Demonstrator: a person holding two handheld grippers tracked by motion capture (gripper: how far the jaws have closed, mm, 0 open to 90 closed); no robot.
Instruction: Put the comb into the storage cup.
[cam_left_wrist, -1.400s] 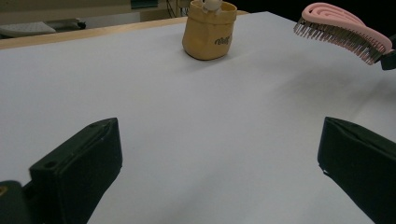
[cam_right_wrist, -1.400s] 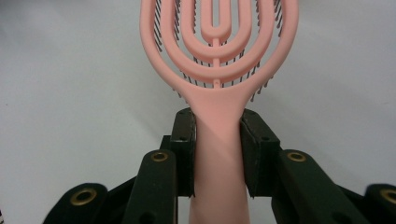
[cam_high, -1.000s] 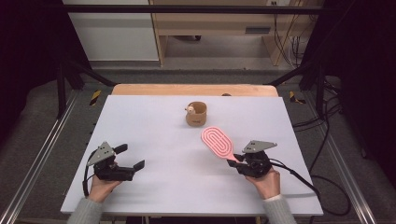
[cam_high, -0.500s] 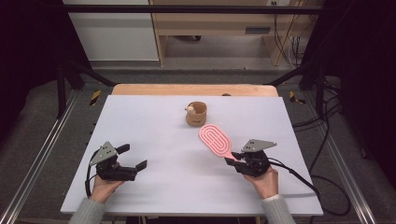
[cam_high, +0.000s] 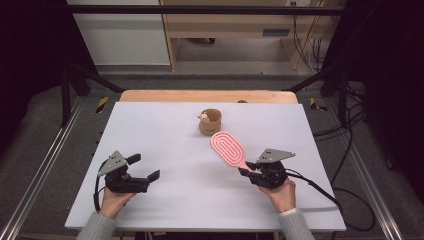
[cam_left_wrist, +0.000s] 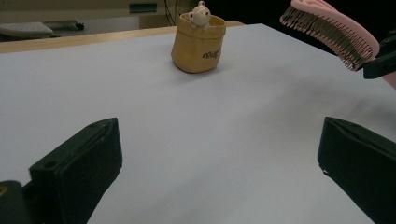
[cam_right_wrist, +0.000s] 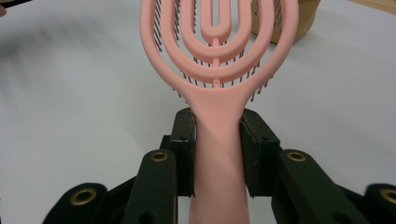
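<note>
**Pink brush clamped in right gripper, held over table near tan cup**

Pink hairbrush (cam_high: 228, 148): handle pinched between the pads of the right gripper (cam_high: 248, 170), jaws closed on it from both sides. In the right gripper view the handle (cam_right_wrist: 218, 149) runs straight up between the two black jaws, the looped openwork head above, bristles facing down toward the table. High view: brush head points away from the person and slightly left, toward the cup. In the left gripper view the brush (cam_left_wrist: 329, 28) sits clear of the table surface, bristle side down, off the table.

Tan cup (cam_high: 210, 122): upright on the white table (cam_high: 165, 130), just beyond the brush tip, close but not touching as far as can be told. Small pale bear figure (cam_left_wrist: 201, 13) peeks over its rim; dark lettering on the side, too small to read.

Left gripper (cam_high: 142, 167): jaws spread wide, nothing between them, well apart from brush and cup, at the near left of the table. Left gripper view shows bare white table between its two jaws.

Wooden strip (cam_high: 200, 96) along the far table edge. Cable (cam_high: 320, 191) trails from the right gripper across the near right corner.
</note>
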